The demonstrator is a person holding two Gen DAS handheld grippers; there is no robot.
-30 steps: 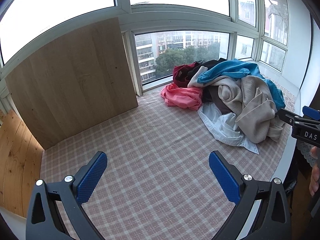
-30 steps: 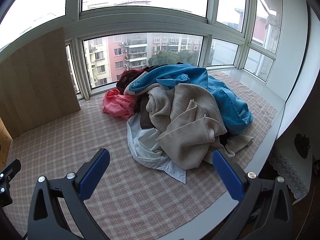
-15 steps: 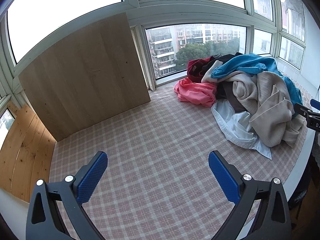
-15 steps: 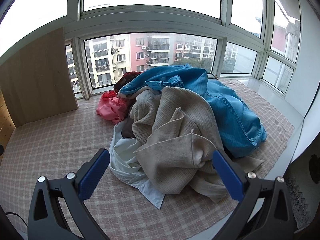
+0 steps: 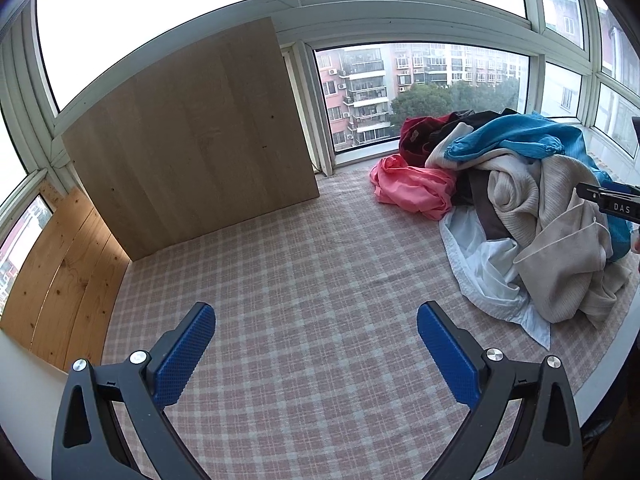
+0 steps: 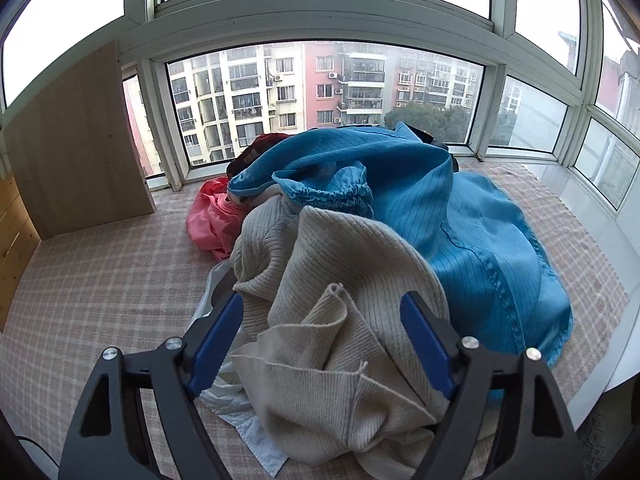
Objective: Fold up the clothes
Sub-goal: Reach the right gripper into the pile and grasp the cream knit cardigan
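A heap of clothes lies on the checked cloth [image 5: 320, 260]. On top is a beige knit sweater [image 6: 328, 264], with a blue garment [image 6: 460, 232] behind it, a pink one [image 6: 212, 220] at the left and a white shirt [image 6: 256, 440] underneath. My right gripper [image 6: 322, 300] hangs low over the heap. Its jaws are closing with a fold of the beige sweater between them, and the pads do not clearly press on it. My left gripper [image 5: 316, 312] is open and holds nothing above bare cloth, left of the heap [image 5: 540, 220].
A pale wooden board [image 5: 192, 140] stands upright against the window at the back left, with a pine panel [image 5: 60, 280] beside it. Windows ring the platform. The white ledge edge [image 6: 624, 340] runs along the right. The right gripper's black body [image 5: 616, 206] shows at that view's right edge.
My right gripper has moved in close over the heap and its jaws have narrowed around the beige sweater. The left gripper has shifted a little and turned, still open.
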